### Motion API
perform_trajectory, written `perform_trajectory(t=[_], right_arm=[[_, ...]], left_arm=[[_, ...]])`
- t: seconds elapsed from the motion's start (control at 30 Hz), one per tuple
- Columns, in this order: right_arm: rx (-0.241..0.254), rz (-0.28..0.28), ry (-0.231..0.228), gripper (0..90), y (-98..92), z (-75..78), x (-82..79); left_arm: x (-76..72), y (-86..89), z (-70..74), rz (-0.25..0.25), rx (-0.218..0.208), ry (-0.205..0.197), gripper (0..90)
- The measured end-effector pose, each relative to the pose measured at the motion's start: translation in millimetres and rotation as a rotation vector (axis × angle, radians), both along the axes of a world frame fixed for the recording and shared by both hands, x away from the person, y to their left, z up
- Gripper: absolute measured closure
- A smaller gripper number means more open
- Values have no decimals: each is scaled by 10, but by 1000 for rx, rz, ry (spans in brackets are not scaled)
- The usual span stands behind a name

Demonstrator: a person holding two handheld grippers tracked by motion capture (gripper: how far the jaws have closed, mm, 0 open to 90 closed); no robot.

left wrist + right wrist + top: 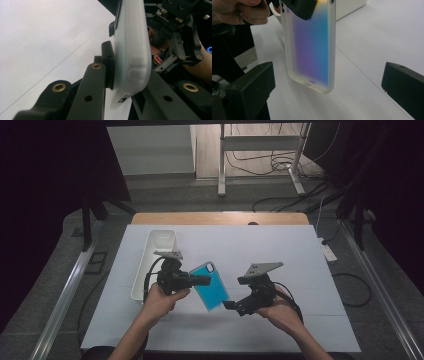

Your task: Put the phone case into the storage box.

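High view: one phone case [210, 286], blue, held above a white table mat [280, 265] between two hand-held grippers.

Left gripper [202, 280]: jaws clamped on the upper end of the phone case, near its camera cut-out; in the left gripper view the frosted edge of the case [132, 50] sits pressed between the two black pads, one pad flat against its side. Right gripper [229, 305]: jaws standing wide apart, nothing pinched; in the right gripper view the case [312, 47] hangs between the two black fingers [252, 87], touching neither, its lower end with the port cut-out nearest them, its back shading blue to violet. White rectangular bin [155, 260]: on the mat just behind the left gripper, well apart from the right gripper's fingers.
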State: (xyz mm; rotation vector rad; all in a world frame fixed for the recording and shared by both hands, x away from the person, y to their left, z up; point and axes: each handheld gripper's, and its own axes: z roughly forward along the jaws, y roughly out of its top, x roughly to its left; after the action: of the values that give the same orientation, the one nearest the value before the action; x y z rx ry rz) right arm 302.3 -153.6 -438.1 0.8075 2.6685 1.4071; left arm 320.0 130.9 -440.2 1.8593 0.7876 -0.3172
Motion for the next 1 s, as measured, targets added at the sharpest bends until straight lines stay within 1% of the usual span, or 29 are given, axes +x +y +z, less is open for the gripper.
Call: perform_trajectory(t=[0.1,0.2,0.3,0.37,0.4,0.43,0.47,0.5,0.53,0.57,0.6,0.63,0.67,0.73,0.8,0.9,0.93,1.0], right_arm=[[-13,8,20,0,18,4,9],[-26,12,23,1,39,5,10],[-21,35,26,0,58,13,-3],[-21,39,36,0,80,20,-12],[-21,39,36,0,80,20,-12],[-31,45,20,1,104,24,-29],[-35,47,11,22,117,22,-37],[-35,47,11,22,117,22,-37],[-49,38,15,107,133,16,-25],[-49,38,15,107,133,16,-25],[-47,40,18,156,132,12,-14],[-26,50,40,224,131,5,1],[-26,50,40,224,131,5,1],[-11,82,64,307,134,1,11],[-10,98,58,380,145,1,1],[2,134,66,491,159,1,-7],[5,144,70,514,162,-1,-8],[10,151,73,580,164,-1,-8]], left_arm=[[-9,-17,20,-14,-6,-5,848],[-21,-34,41,-25,-10,-14,848],[-30,-45,56,-36,-15,-19,848],[-34,-50,62,-39,-15,-22,847],[-38,-59,71,-47,-17,-26,847],[-42,-66,76,-51,-17,-28,848],[-50,-79,83,-58,-17,-31,848],[-50,-79,83,-58,-17,-31,848],[-59,-96,92,-67,-13,-37,848],[-59,-96,92,-67,-13,-37,848],[-62,-105,96,-74,-13,-41,848],[-68,-115,100,-82,-13,-42,848],[-72,-125,105,-88,-11,-46,848],[-82,-146,114,-100,-10,-52,847],[-88,-159,119,-109,-9,-56,847],[-97,-176,125,-118,-10,-57,847],[-99,-180,127,-120,-12,-58,847],[-101,-186,131,-126,-13,-61,847]])
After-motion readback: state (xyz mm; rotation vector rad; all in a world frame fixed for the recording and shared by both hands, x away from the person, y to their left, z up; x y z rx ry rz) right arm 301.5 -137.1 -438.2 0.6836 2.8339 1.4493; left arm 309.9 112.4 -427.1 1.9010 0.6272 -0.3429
